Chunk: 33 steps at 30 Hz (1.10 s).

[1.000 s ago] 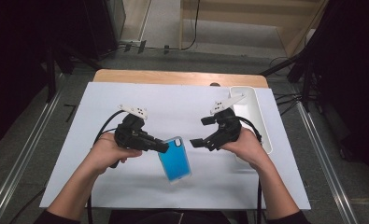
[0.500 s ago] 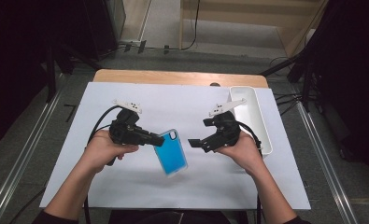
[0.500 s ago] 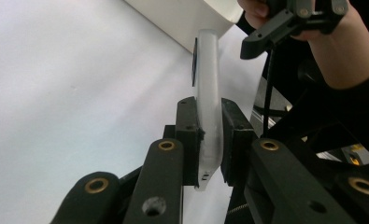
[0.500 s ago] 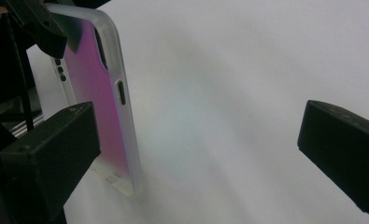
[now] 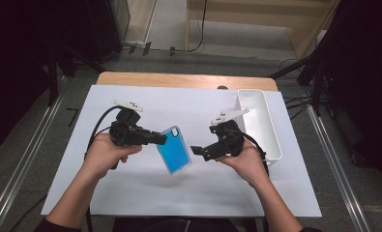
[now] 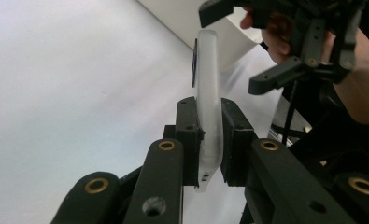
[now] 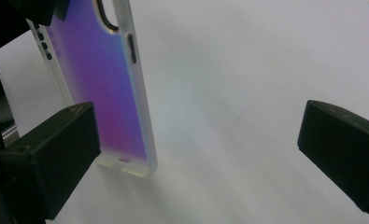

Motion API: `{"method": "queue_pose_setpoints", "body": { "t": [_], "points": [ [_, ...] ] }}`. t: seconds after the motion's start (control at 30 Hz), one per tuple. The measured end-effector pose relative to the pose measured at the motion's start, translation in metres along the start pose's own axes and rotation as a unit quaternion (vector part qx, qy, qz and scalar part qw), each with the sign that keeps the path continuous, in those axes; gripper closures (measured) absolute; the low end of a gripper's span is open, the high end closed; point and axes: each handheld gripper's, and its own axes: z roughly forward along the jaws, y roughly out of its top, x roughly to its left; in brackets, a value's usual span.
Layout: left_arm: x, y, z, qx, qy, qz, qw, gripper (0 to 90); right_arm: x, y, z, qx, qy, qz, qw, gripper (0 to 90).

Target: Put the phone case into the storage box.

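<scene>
Blue phone case [image 5: 174,150], no legible writing, pinched between left gripper [image 5: 160,139] fingers; right gripper [image 5: 197,150] fingers wide apart, empty.

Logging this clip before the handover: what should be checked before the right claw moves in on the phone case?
1. Left claw clamped on the case: ok.
2. Case lifted off the white sheet: ok.
3. Right claw open: ok.
4. Case between the right claw's pads: not ok, it stands beside the left pad.
5. Tray out of the way: ok.
6. Grip firm enough to hold: cannot tell.
</scene>
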Motion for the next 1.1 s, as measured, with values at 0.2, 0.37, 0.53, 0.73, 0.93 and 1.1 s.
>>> {"method": "queue_pose_setpoints", "body": {
  "t": [0.2, 0.37, 0.53, 0.73, 0.93, 1.1],
  "points": [
    [0.003, 0.001, 0.0, -0.007, 0.018, -0.026, 0.9995, 79.4, 0.009, -0.003, 0.005, -0.012, -0.018, 0.008, 0.9997, 0.0],
    [0.004, 0.002, -0.001, -0.011, 0.031, -0.033, 0.9989, 79.3, 0.018, -0.003, 0.007, -0.017, -0.037, 0.008, 0.9991, 0.0],
    [0.006, 0.003, 0.0, -0.014, 0.037, -0.05, 0.998, 79.4, 0.024, -0.003, 0.01, -0.033, -0.048, 0.005, 0.9983, 0.0],
    [0.007, 0.004, 0.003, -0.012, 0.042, -0.068, 0.9967, 79.5, 0.029, -0.003, 0.017, -0.028, -0.057, 0.003, 0.998, 0.0],
    [0.007, 0.004, 0.006, -0.015, 0.046, -0.077, 0.9958, 79.4, 0.034, -0.003, 0.023, -0.029, -0.066, -0.008, 0.9974, 0.0],
    [0.006, 0.005, 0.008, -0.013, 0.045, -0.08, 0.9957, 79.4, 0.036, -0.002, 0.025, -0.05, -0.055, -0.002, 0.9972, 0.0]
  ]
}}
